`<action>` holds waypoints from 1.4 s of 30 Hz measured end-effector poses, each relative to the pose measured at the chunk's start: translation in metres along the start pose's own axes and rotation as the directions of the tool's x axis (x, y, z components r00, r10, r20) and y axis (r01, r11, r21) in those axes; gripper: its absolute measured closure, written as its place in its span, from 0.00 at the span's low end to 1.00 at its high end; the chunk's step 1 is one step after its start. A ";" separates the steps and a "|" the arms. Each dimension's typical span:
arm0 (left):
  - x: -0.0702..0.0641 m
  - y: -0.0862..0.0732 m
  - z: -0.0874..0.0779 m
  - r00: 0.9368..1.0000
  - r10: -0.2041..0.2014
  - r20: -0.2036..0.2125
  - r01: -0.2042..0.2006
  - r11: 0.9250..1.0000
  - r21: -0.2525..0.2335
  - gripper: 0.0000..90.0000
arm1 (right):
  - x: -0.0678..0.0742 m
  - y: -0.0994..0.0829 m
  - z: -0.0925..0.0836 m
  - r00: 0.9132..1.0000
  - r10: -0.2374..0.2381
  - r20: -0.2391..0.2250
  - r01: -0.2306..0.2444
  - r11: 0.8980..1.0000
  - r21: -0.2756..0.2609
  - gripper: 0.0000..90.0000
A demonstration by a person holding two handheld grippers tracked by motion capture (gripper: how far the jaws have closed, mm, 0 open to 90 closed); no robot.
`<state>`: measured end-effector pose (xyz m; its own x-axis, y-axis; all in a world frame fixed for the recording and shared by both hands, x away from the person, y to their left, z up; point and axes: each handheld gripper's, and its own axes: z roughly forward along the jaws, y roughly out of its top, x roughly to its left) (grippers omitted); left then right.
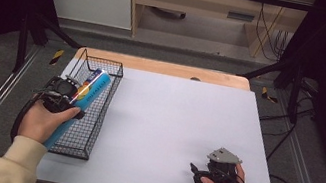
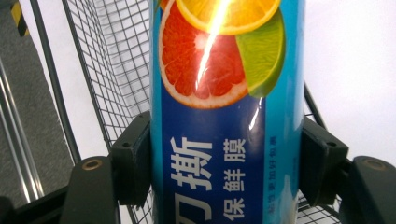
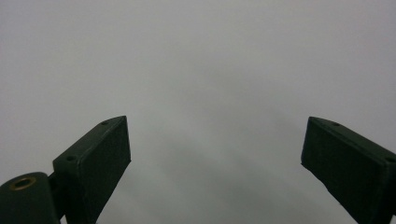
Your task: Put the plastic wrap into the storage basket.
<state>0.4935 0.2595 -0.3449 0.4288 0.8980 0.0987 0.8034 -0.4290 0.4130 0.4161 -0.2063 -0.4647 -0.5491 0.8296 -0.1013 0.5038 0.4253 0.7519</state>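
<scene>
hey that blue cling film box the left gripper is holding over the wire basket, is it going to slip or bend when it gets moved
The cling film box looks stiff: its long sides stay straight between the left gripper's pads. Its glossy print shows glare, so it may be slippery. It is long and gripped partway along, slanting over the wire basket, so it could pivot in the grip.

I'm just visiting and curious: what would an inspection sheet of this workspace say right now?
Surface: white table top, with a wooden edge at the far side.
Job's things: blue cling film box printed with citrus slices, lying tilted over the black wire basket at the table's left edge.
Clutter: nothing seen.
Grippers: left gripper shut on the box, one pad on each side; right gripper open, with nothing between its jaws, held low over the table near its front right corner.
Cables: black cable trailing from the left gripper; more on the floor at the right.
Surroundings: grey floor, metal rails, wooden furniture behind.
</scene>
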 end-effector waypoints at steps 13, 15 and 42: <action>0.001 0.008 0.016 1.000 0.000 -0.011 0.001 0.997 0.073 0.35 | 0.000 0.000 0.000 1.000 -0.008 -0.006 0.008 1.000 0.002 0.10; 0.003 0.008 0.017 1.000 -0.009 -0.009 0.009 0.997 0.076 0.35 | 0.001 0.000 0.001 1.000 -0.008 -0.010 0.008 1.000 0.003 0.10; 0.011 0.017 0.050 0.999 -0.049 0.001 0.048 0.977 0.208 0.35 | 0.001 0.000 0.001 1.000 -0.014 -0.012 0.014 1.000 0.009 0.10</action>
<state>0.5325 0.2569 -0.3823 0.3892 0.9179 0.0777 0.8914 -0.3966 0.2195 0.4164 -0.2055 -0.4651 -0.5640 0.8192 -0.1037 0.5019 0.4398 0.7447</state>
